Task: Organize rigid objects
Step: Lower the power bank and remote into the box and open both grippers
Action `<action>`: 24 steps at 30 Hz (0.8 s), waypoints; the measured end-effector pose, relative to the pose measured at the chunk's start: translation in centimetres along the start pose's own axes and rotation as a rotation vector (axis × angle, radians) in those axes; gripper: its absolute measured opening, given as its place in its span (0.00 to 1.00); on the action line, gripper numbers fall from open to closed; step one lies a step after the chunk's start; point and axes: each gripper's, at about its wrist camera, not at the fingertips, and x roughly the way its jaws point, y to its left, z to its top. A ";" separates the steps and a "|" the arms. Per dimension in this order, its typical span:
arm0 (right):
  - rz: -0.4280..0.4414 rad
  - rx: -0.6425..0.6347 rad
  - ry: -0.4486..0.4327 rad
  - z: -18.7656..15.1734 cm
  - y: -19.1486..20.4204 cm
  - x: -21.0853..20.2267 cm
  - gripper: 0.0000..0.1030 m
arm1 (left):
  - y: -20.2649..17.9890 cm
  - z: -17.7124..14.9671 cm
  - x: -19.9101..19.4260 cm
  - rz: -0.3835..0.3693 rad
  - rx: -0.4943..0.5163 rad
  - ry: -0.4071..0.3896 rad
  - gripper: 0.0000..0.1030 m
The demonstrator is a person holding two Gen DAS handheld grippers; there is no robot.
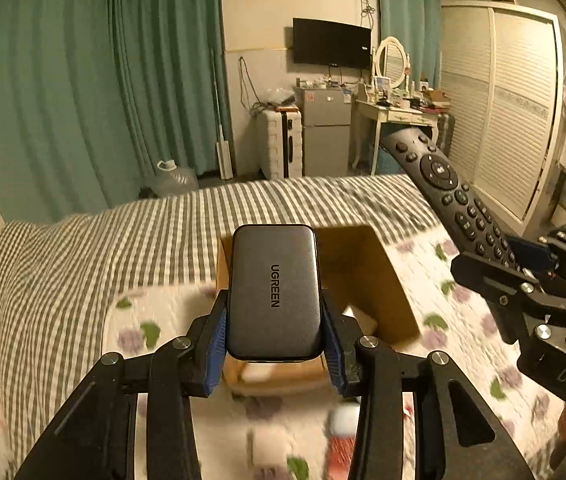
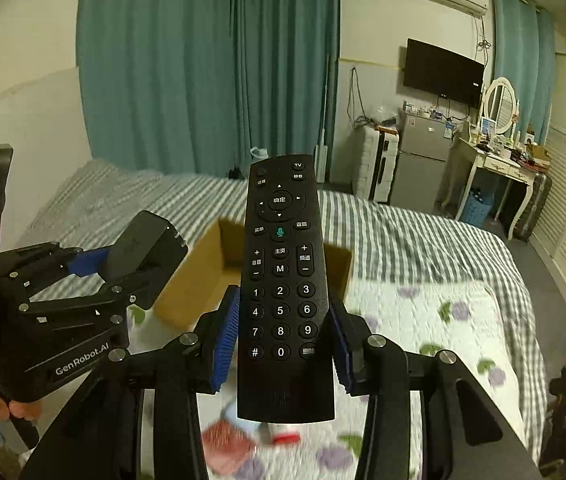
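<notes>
The left gripper (image 1: 274, 340) was clamped on a grey UGREEN charger (image 1: 274, 292), its blue pads (image 1: 215, 354) pressed against the charger's two long sides, so that the charger stood up out of the fingers with its label facing the camera. From the other side the charger's plug prongs could be seen pointing up and away. The right gripper (image 2: 283, 344) had closed on a black remote control (image 2: 283, 280), gripping it at the number keys, with the TV-button end sticking forward and the plain lower end hanging back toward the wrist. Both were held in the air above the bed.

Just under and beyond the two held things sat an open cardboard box (image 1: 363, 280), resting on a white quilt with purple flowers (image 1: 463, 320). The quilt lay over a grey and white checked bedsheet (image 1: 123, 240). Some small red and white items lay blurred on the quilt nearer the grippers; I could not tell what they were.
</notes>
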 end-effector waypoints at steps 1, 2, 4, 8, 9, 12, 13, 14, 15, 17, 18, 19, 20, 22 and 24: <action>0.002 0.004 0.001 0.3 -0.2 0.7 0.39 | 0.2 0.3 0.8 0.000 -0.002 0.000 0.40; 0.005 0.008 0.007 0.6 -0.4 1.8 0.39 | 0.4 0.6 1.7 0.004 -0.003 0.002 0.40; 0.014 0.016 0.026 0.8 -0.7 4.2 0.39 | 0.8 0.7 3.9 0.009 -0.001 0.014 0.40; 0.045 0.031 0.070 0.1 -1.5 9.1 0.39 | 0.9 -0.1 9.0 -0.003 0.008 0.064 0.40; 0.057 0.036 0.087 -0.4 -1.6 10.7 0.39 | 0.9 -0.6 10.0 0.000 0.013 0.074 0.40; 0.086 0.045 0.132 -2.1 -2.3 13.6 0.39 | 0.6 -2.0 13.1 0.013 0.046 0.117 0.40; 0.095 0.046 0.150 -2.8 -2.3 14.5 0.39 | 0.5 -2.3 13.8 0.010 0.053 0.127 0.40; 0.099 0.044 0.166 -3.4 -2.4 15.4 0.39 | 0.3 -2.8 14.4 0.005 0.057 0.136 0.40; 0.102 0.043 0.182 -4.0 -2.5 16.3 0.39 | 0.2 -3.3 15.0 0.000 0.059 0.148 0.40; 0.108 0.042 0.193 -4.9 -2.7 17.3 0.39 | -0.1 -4.0 15.7 0.001 0.067 0.161 0.41; 0.107 0.036 0.174 -5.1 -2.6 17.4 0.40 | -0.3 -4.2 15.7 0.013 0.087 0.146 0.41; 0.111 0.036 0.162 -5.1 -2.7 17.4 0.40 | -0.6 -4.4 15.5 0.024 0.103 0.132 0.41; 0.117 0.044 0.153 -5.1 -2.7 17.3 0.40 | -0.4 -4.3 15.8 0.020 0.106 0.137 0.41; 0.106 0.080 0.123 -4.4 -3.2 16.3 0.52 | -0.4 -4.0 15.4 0.008 0.100 0.151 0.43; 0.092 0.103 0.084 -3.4 -3.6 14.6 0.61 | -0.5 -3.3 13.7 0.026 0.092 0.119 0.45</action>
